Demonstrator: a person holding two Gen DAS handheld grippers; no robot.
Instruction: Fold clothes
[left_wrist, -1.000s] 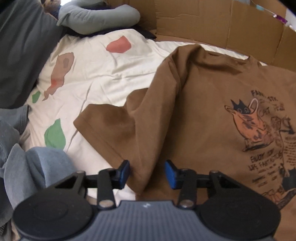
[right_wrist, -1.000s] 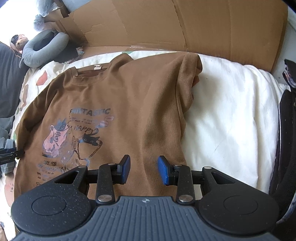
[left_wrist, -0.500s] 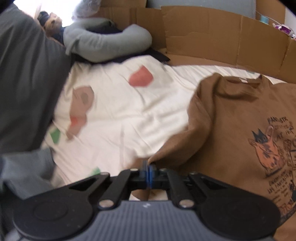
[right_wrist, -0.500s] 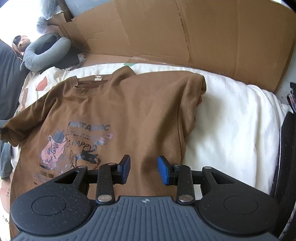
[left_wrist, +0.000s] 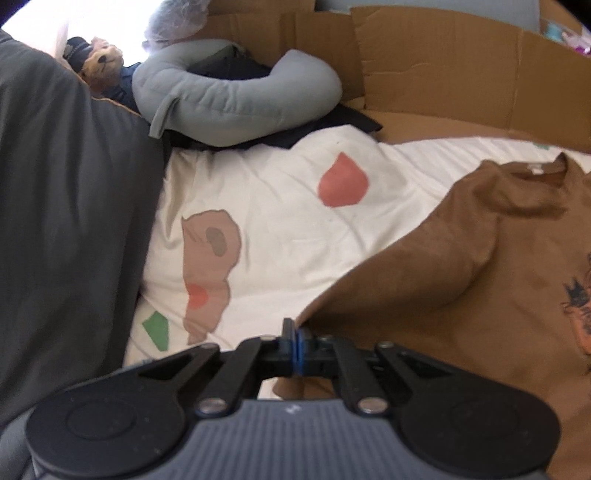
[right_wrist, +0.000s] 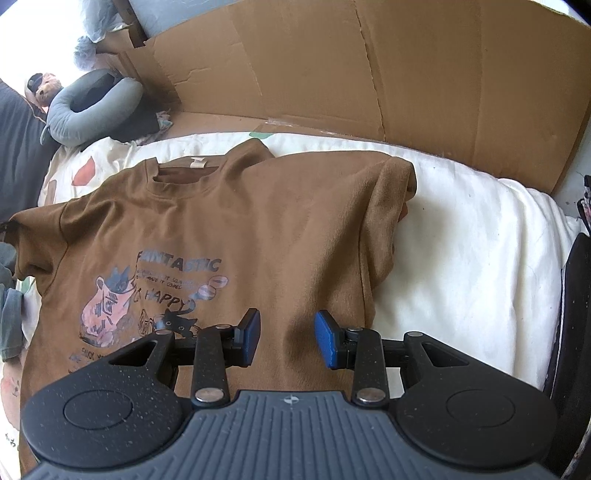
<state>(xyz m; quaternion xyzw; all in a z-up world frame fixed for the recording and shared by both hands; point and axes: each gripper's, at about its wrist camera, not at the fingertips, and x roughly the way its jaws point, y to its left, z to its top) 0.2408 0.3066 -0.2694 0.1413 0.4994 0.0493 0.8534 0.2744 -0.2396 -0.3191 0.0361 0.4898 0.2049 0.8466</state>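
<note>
A brown T-shirt (right_wrist: 280, 221) with a cat print lies face up on a white bedsheet (right_wrist: 461, 266). My left gripper (left_wrist: 296, 341) is shut on the edge of the shirt's sleeve (left_wrist: 399, 295), which is lifted and stretched out to the left over the patterned sheet (left_wrist: 280, 221). In the right wrist view that sleeve (right_wrist: 33, 232) reaches the left edge of the picture. My right gripper (right_wrist: 288, 338) hovers open above the shirt's lower right part, with only flat cloth beneath its blue pads (right_wrist: 327, 341). The shirt's other sleeve (right_wrist: 399, 188) lies folded under.
A grey U-shaped pillow (left_wrist: 236, 99) and a teddy bear (left_wrist: 101, 61) lie at the back left. Cardboard walls (right_wrist: 369, 70) stand along the far edge of the bed. Dark grey fabric (left_wrist: 70, 221) rises on the left. A black object (right_wrist: 576, 314) borders the right.
My left gripper closed on the sleeve's edge and carried it up and outward to the left, spreading the sleeve. The right gripper stayed open over the shirt's lower part.
</note>
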